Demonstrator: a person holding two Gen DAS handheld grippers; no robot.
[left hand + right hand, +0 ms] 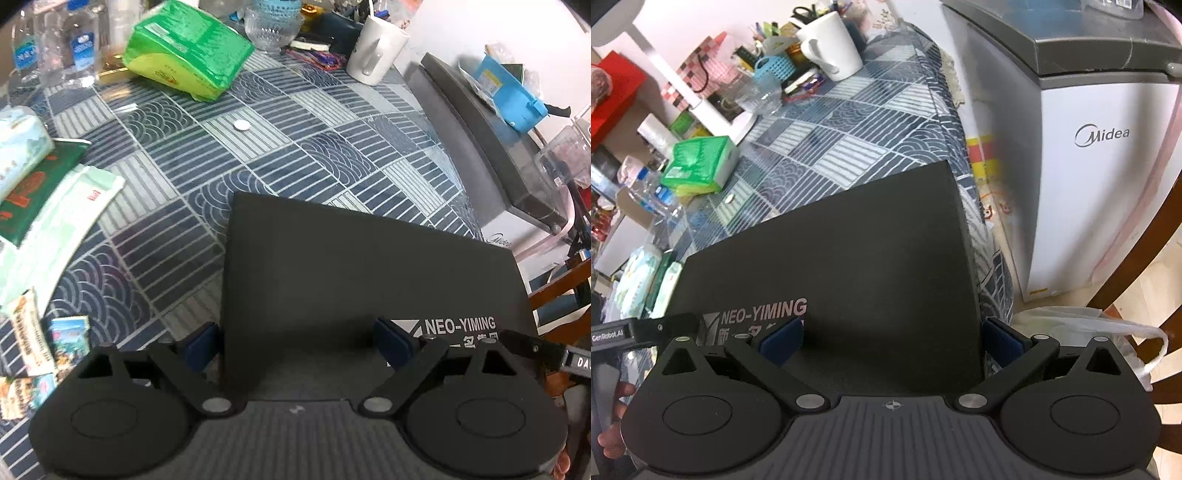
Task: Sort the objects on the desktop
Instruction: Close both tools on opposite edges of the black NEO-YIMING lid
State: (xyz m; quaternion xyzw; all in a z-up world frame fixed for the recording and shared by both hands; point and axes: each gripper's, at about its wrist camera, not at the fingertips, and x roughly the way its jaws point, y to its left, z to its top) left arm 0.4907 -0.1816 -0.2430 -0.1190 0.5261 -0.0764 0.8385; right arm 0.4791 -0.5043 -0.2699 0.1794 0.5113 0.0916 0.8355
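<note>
My left fingers stand spread as wide as they go, one blue pad off the left edge of the black box and the other over its printed lid, neither pressing on it. My right fingers are also spread wide, one pad above the lettering and the other just past the box's right edge; whether that pad touches the side I cannot tell. The box lies flat on the near right part of the table, its right edge close to the table's edge. Its near end is hidden under both tools, and the white lettering is partly covered, so only the top line reads clearly.

Far left on the table sits a green pack of tissues, with clear water bottles beyond it, blurred. A small white disc lies alone on the patterned cloth, too small to identify. A white mug stands at the far right corner. At the left edge, paper packets are cut off by the frame. Right of the table stands a white freezer, its top cropped.
</note>
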